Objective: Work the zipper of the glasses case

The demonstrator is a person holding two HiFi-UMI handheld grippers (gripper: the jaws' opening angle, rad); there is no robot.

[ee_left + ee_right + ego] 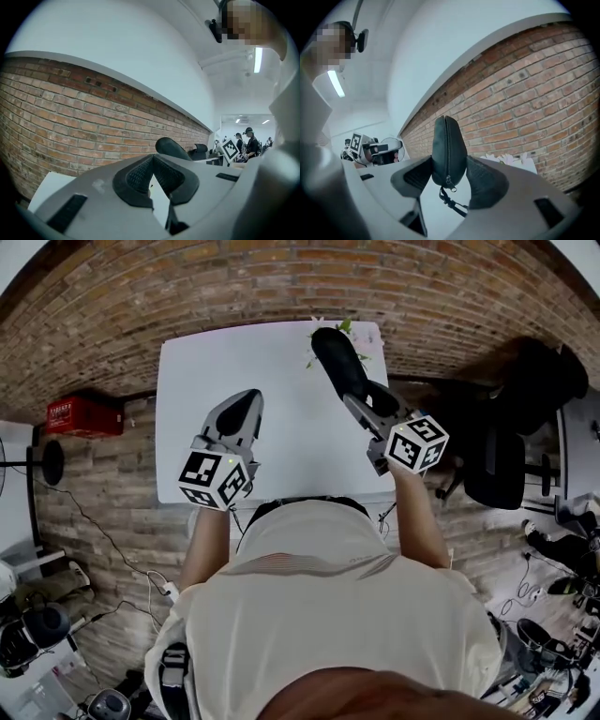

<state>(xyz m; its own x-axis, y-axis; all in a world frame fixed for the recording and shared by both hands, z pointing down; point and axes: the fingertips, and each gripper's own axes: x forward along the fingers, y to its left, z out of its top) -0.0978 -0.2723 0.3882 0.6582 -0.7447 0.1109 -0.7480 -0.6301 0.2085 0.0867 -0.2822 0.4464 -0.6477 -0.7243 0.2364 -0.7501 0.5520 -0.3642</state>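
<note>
A dark glasses case (448, 151) stands on end between the pads of my right gripper (449, 176), which is shut on its lower part. Its zipper runs down the facing edge to a metal pull (449, 181) with a black cord hanging below. In the head view my right gripper (352, 395) holds the glasses case (336, 360) raised over the far right of the white table (281, 381). My left gripper (246, 407) hovers above the table's left half, shut and empty. In the left gripper view the black pads (133, 180) meet at the tips and the glasses case (171, 148) shows beyond them.
A brick wall (234, 287) runs behind the table. A small plant (339, 330) sits at the table's far right corner. A black office chair (502, 465) stands to the right, a red box (82, 414) to the left on the floor.
</note>
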